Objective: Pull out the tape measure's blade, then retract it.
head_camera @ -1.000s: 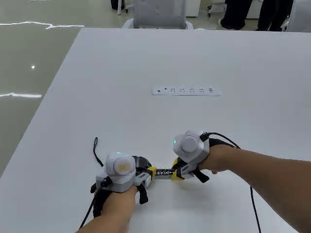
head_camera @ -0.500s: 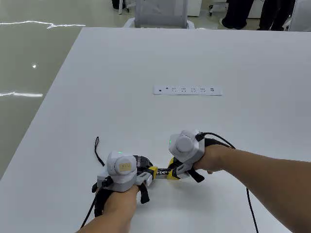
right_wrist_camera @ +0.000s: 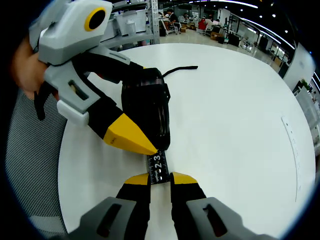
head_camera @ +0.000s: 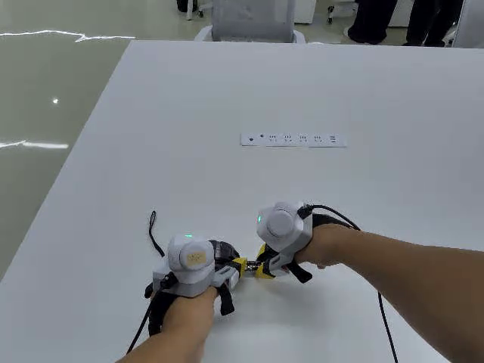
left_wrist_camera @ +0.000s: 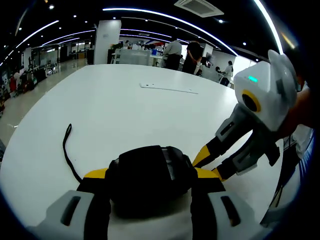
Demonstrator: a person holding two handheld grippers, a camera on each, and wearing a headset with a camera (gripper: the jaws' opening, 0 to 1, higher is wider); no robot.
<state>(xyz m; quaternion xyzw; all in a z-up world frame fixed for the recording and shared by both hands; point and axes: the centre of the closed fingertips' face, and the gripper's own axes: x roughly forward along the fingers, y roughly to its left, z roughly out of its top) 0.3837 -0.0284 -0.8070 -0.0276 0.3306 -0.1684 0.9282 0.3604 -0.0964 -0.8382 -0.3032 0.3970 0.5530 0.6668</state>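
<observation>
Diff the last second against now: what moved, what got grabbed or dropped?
The right tongs, shut on the blade, moved left toward the tape measure case, so the exposed blade got shorter. Nothing was taken hold of or let go. The left tongs stayed clamped on the case, in place on the table. The power strip did not move.

table: white worktable (head_camera: pixel 227 91), white power strip (head_camera: pixel 294 140) lying on it | far edge: grey chair (head_camera: pixel 249 17) | floor (head_camera: pixel 45 83): glossy, greenish, reflecting lights | ceiling: long strip lights (left_wrist_camera: pixel 150 12) | beyond: people (head_camera: pixel 370 19) standing
</observation>
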